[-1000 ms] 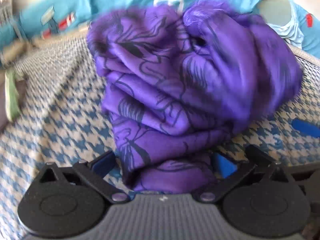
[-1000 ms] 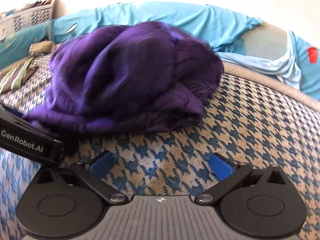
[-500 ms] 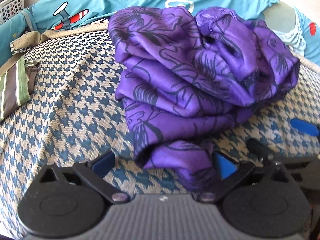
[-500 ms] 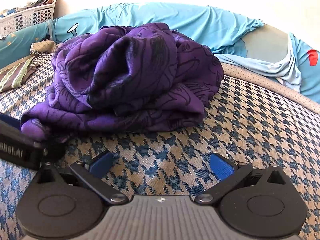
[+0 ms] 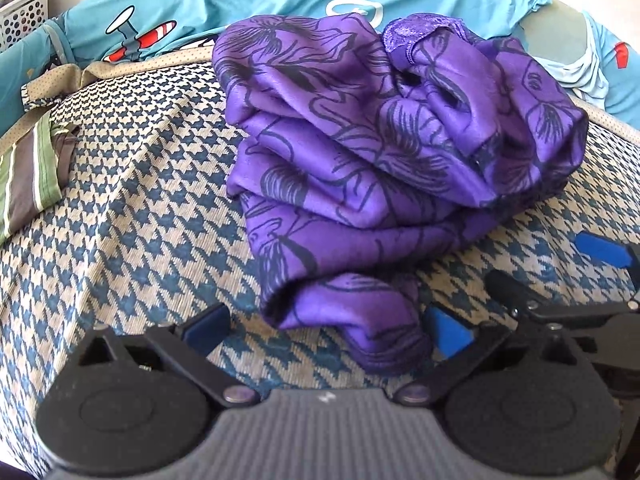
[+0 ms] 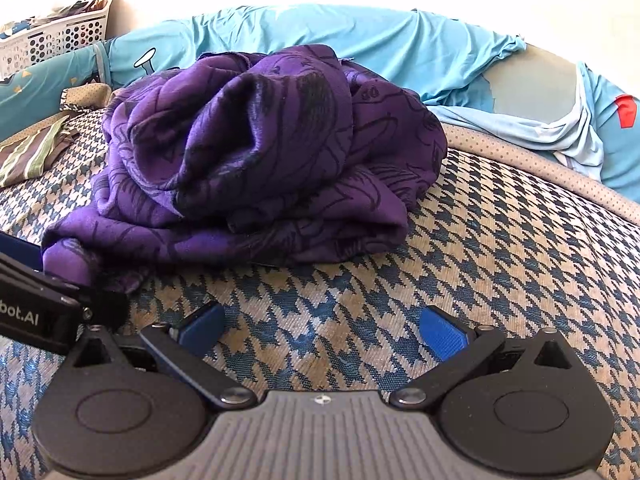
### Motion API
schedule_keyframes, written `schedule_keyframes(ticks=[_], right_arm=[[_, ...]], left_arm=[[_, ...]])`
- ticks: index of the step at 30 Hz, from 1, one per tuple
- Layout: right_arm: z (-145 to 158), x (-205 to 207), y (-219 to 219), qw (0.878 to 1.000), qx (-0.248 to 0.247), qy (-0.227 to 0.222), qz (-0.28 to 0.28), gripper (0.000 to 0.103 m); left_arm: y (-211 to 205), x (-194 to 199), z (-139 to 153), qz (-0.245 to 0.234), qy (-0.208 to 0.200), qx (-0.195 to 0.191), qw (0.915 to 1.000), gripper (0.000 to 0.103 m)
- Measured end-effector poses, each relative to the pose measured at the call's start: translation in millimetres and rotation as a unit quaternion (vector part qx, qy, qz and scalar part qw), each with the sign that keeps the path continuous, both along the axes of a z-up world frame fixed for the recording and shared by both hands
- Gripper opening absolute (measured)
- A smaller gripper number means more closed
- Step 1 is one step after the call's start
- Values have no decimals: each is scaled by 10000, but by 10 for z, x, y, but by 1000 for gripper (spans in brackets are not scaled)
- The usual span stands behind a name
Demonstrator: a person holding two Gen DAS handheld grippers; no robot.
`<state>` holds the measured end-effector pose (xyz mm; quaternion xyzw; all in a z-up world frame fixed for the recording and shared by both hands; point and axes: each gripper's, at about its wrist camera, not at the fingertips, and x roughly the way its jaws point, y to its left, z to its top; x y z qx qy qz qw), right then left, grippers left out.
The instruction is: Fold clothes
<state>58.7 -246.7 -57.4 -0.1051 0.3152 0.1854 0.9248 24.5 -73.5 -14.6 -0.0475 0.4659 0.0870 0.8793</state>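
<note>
Where turquoise bedding (image 6: pixel 360 36) borders it, houndstooth bedspread (image 6: pixel 500 248) bears purple garment (image 6: pixel 260 152).

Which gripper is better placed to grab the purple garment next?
Left. The purple garment has a corner lying between the open jaws of the left gripper; the right gripper frames only bare cover.

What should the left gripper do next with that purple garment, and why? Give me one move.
Probably ease the left gripper forward and close on the loose corner of the purple garment lying between its open fingers. The garment sits crumpled in a heap on the houndstooth cover, so it likely needs lifting and spreading before any fold. The right gripper is open over bare cover, holding nothing.
</note>
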Motion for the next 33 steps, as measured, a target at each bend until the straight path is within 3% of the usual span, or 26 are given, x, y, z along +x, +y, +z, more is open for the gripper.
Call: schedule_keyframes(ticks=[33], right_arm=[[-3, 6, -4, 10000, 0, -6, 1, 103]], left_arm=[[17, 22, -10, 94, -64, -98, 9999, 103]])
